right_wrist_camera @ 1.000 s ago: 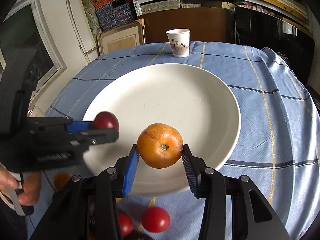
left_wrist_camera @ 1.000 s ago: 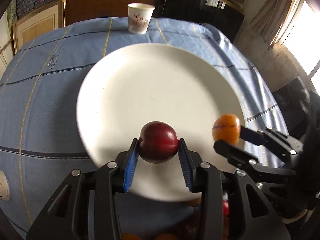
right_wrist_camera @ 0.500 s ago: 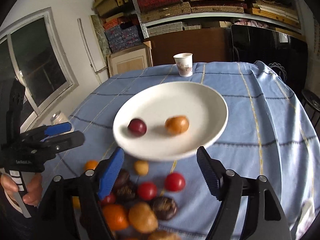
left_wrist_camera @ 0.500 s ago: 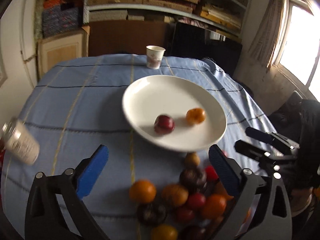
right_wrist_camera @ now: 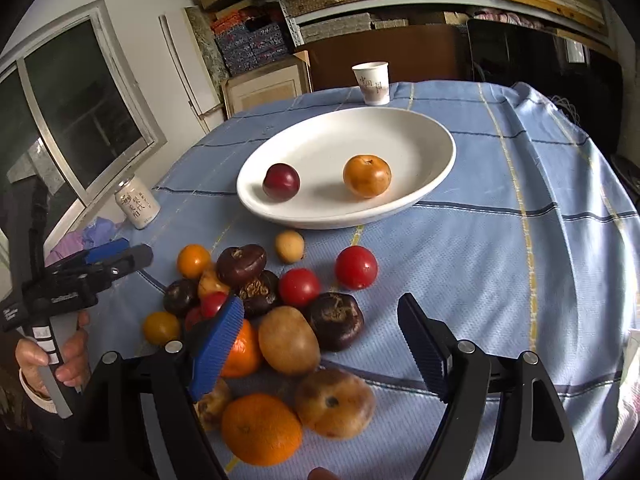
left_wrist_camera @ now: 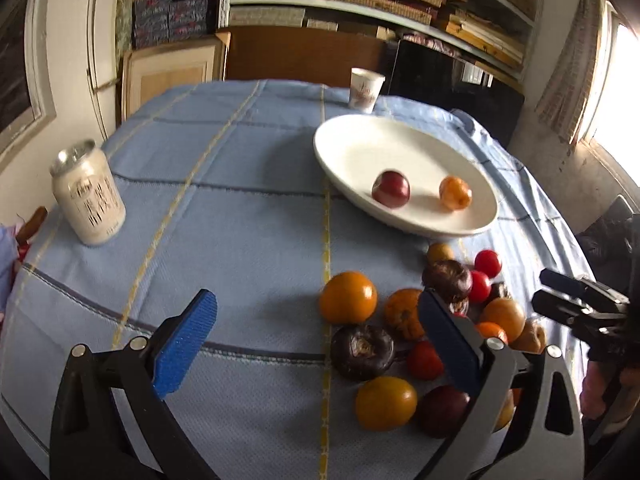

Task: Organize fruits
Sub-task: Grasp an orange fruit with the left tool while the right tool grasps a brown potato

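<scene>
Blue checked cloth covers the round table, shelves of boxes behind it. On the white plate lie 2 fruits, a dark red plum and an orange fruit, apart. Nearer, a heap of mixed fruit sits on the cloth. The left gripper gapes wide, empty; the right gripper, jaws opening, grips nothing. A can stands left, a paper cup beyond the plate.

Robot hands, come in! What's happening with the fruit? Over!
Left gripper wide open, empty. Right gripper opening, nothing between its jaws. Dark red plum and orange fruit on white plate. Fruit pile waiting on tablecloth; nothing in the way.
</scene>
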Demonstrator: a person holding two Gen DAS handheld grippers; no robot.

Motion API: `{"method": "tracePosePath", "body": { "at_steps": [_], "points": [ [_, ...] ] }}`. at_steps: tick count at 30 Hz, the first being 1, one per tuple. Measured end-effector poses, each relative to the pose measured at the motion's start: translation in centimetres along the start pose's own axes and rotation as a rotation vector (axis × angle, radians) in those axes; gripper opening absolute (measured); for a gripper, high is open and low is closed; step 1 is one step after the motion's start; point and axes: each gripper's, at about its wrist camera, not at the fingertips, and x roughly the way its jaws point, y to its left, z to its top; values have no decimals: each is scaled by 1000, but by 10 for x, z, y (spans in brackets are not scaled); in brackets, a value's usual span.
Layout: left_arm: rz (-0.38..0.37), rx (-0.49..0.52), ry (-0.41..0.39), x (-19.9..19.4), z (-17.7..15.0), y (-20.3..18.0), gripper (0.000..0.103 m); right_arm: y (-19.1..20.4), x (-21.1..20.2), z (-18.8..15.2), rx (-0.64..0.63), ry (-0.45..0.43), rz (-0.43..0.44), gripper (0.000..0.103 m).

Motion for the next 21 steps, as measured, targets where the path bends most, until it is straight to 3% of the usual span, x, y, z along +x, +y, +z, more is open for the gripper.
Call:
{"method": "tracePosePath", "body": {
  "at_steps": [4,12,17,21],
  "points": [
    [40,12,10,3,-7,0,99,0,-4,-3,-2,-7,10,80],
    [10,-39,13,-2,-10,14,99,-8,-11,-12,-42,46,37,76],
    [-1,-59,16,-4,-12,17,99,-31,-10,-24,46,89,88,54],
    [9,-48,7,-5,-12,16,99,-29,0,-30,60,135,132,54]
  ]
}}
